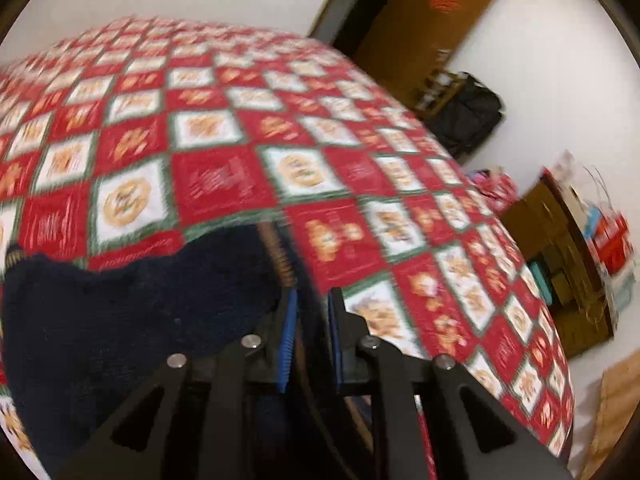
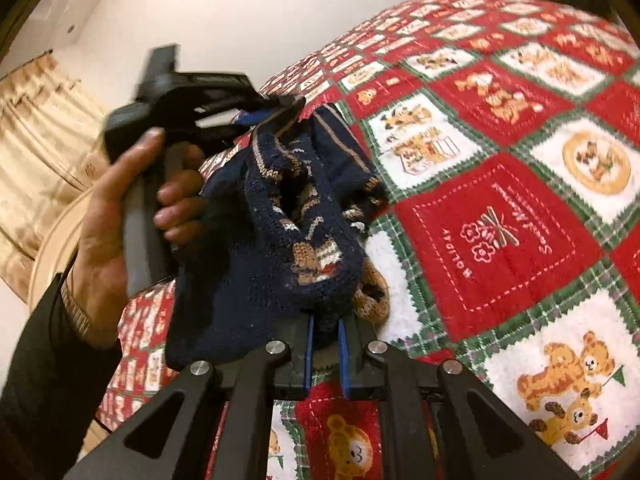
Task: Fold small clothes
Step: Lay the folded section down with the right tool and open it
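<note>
A small navy knitted sweater (image 2: 264, 232) with tan and white patterns hangs bunched in the air above the bed. My right gripper (image 2: 325, 322) is shut on its lower edge. My left gripper (image 2: 276, 110) shows in the right wrist view, held by a hand, and is shut on the sweater's upper edge. In the left wrist view the left gripper (image 1: 312, 300) pinches the dark fabric (image 1: 132, 312), which hangs down to the left. A brown striped trim runs up between the blue pads (image 1: 290, 332).
A red, white and green checked quilt (image 1: 224, 184) with bear pictures covers the bed (image 2: 500, 220). A brown door (image 1: 420, 20), a black bag (image 1: 468, 116) and cluttered wooden furniture (image 1: 560, 260) stand by the wall. A beige curtain (image 2: 44, 140) hangs at left.
</note>
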### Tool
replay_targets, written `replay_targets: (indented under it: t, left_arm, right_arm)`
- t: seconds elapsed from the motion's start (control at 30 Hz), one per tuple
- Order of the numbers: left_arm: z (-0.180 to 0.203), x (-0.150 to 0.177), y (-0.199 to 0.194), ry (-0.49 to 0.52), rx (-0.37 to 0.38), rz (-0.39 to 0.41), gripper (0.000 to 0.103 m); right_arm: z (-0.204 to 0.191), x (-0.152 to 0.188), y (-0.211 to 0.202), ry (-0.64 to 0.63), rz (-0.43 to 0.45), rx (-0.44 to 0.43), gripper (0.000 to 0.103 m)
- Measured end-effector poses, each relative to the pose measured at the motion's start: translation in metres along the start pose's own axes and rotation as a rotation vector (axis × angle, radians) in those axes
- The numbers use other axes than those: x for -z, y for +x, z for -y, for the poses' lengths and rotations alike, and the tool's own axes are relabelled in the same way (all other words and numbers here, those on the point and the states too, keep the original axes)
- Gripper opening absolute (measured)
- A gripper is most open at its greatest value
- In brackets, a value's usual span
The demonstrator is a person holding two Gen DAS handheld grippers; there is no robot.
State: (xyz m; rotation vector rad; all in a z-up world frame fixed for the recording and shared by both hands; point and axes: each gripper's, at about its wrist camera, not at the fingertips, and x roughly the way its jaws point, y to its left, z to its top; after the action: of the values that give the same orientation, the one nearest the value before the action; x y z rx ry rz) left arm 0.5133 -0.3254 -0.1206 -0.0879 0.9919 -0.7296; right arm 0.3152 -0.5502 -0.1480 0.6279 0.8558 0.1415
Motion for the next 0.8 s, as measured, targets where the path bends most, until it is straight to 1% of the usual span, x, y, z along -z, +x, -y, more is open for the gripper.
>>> replay_targets:
  t: [0.03,0.07,0.1,0.13,0.17,0.2,0.23,0.27,0.3,0.33,0.37,0.4,0.43,0.5,0.57,0.6,0.63,0.67,0.7,0.73,0.8]
  left_arm:
    - [0.008,0.001,-0.010,0.035,-0.005,0.028,0.022]
    - [0.016,0.003,-0.024,0.075,-0.008,0.057,0.034]
    - [0.019,0.006,-0.036,0.100,-0.012,0.074,0.042]
    - [0.020,0.009,-0.046,0.117,-0.025,0.093,0.056]
    - [0.019,0.013,-0.054,0.127,-0.042,0.114,0.065]
    - [0.015,0.021,-0.065,0.132,-0.061,0.133,0.068]
    - [0.008,0.028,-0.074,0.129,-0.080,0.140,0.070]
    - [0.000,0.036,-0.082,0.123,-0.111,0.148,0.070]
    - [-0.013,0.050,-0.093,0.111,-0.145,0.163,0.071]
    - [-0.021,0.057,-0.096,0.108,-0.162,0.174,0.073]
    - [-0.031,0.068,-0.102,0.112,-0.201,0.188,0.074]
    - [-0.042,0.083,-0.107,0.107,-0.265,0.193,0.074]
    - [-0.048,0.091,-0.108,0.097,-0.290,0.193,0.074]
    - [-0.067,0.113,-0.112,0.047,-0.290,0.188,0.074]
    - [-0.077,0.128,-0.113,-0.005,-0.280,0.177,0.074]
    - [-0.081,0.134,-0.111,-0.028,-0.263,0.163,0.074]
    - [-0.083,0.138,-0.107,-0.036,-0.255,0.150,0.074]
    - [-0.083,0.141,-0.105,-0.036,-0.261,0.146,0.074]
    - [-0.082,0.145,-0.102,-0.036,-0.271,0.141,0.074]
    - [-0.082,0.148,-0.100,-0.034,-0.273,0.133,0.074]
    - [-0.081,0.153,-0.093,-0.033,-0.264,0.112,0.074]
  right_arm:
    - [-0.001,0.000,0.000,-0.004,0.000,-0.004,0.009]
    - [-0.002,0.000,-0.001,-0.011,-0.003,-0.005,0.009]
    - [-0.003,-0.001,-0.002,-0.019,-0.003,-0.010,0.012]
    - [-0.004,-0.001,-0.004,-0.024,0.003,-0.010,0.016]
    - [-0.004,-0.002,-0.009,-0.028,0.022,0.001,0.020]
    - [-0.004,-0.003,-0.014,-0.036,0.047,0.029,0.039]
    - [-0.006,-0.004,-0.023,-0.056,0.089,0.085,0.054]
    - [-0.008,-0.005,-0.029,-0.065,0.121,0.111,0.055]
    - [-0.009,-0.006,-0.035,-0.070,0.152,0.123,0.055]
    - [-0.012,-0.008,-0.041,-0.077,0.180,0.126,0.055]
    - [-0.018,-0.012,-0.044,-0.095,0.198,0.131,0.055]
    - [-0.024,-0.015,-0.043,-0.116,0.203,0.136,0.055]
    - [-0.032,-0.020,-0.040,-0.146,0.197,0.132,0.055]
    - [-0.051,-0.034,-0.029,-0.203,0.183,0.107,0.055]
    - [-0.069,-0.052,-0.005,-0.253,0.120,0.101,0.055]
    - [-0.072,-0.060,0.008,-0.257,0.086,0.095,0.055]
    - [-0.072,-0.072,0.028,-0.250,0.046,0.109,0.053]
    - [-0.069,-0.079,0.041,-0.236,0.016,0.135,0.044]
    - [-0.064,-0.086,0.052,-0.209,-0.006,0.159,0.022]
    - [-0.055,-0.093,0.062,-0.167,-0.028,0.170,0.019]
    - [-0.049,-0.095,0.066,-0.166,-0.040,0.189,0.017]
